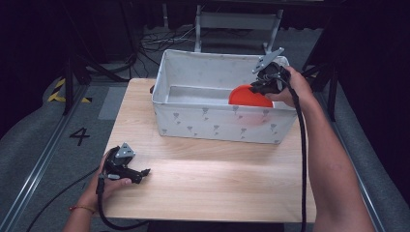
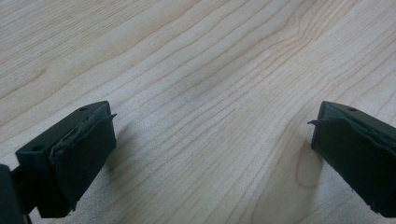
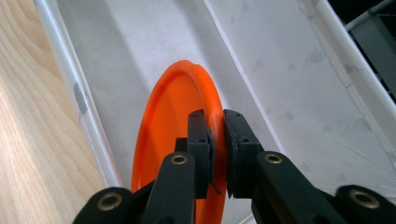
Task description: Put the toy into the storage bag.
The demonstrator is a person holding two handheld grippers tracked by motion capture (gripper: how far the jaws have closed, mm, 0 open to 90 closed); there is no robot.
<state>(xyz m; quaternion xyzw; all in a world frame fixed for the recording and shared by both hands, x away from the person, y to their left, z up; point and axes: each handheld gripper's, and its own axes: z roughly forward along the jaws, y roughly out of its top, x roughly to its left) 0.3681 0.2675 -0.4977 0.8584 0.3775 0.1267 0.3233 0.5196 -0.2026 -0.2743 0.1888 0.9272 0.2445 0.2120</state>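
Over the pale wooden table [image 1: 208,179], left tongs [image 2: 212,154] gape wide; right tongs [image 3: 217,140] pinch an orange plate [image 3: 173,121].

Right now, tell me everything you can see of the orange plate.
The orange plate is round, glossy and plastic-looking, with a raised lip around its edge. It stands on edge, tilted, inside the white fabric bin near its right end, partly above the near wall. The right claw is shut on its rim, one jaw on each face. Whether it touches the bin is unclear.
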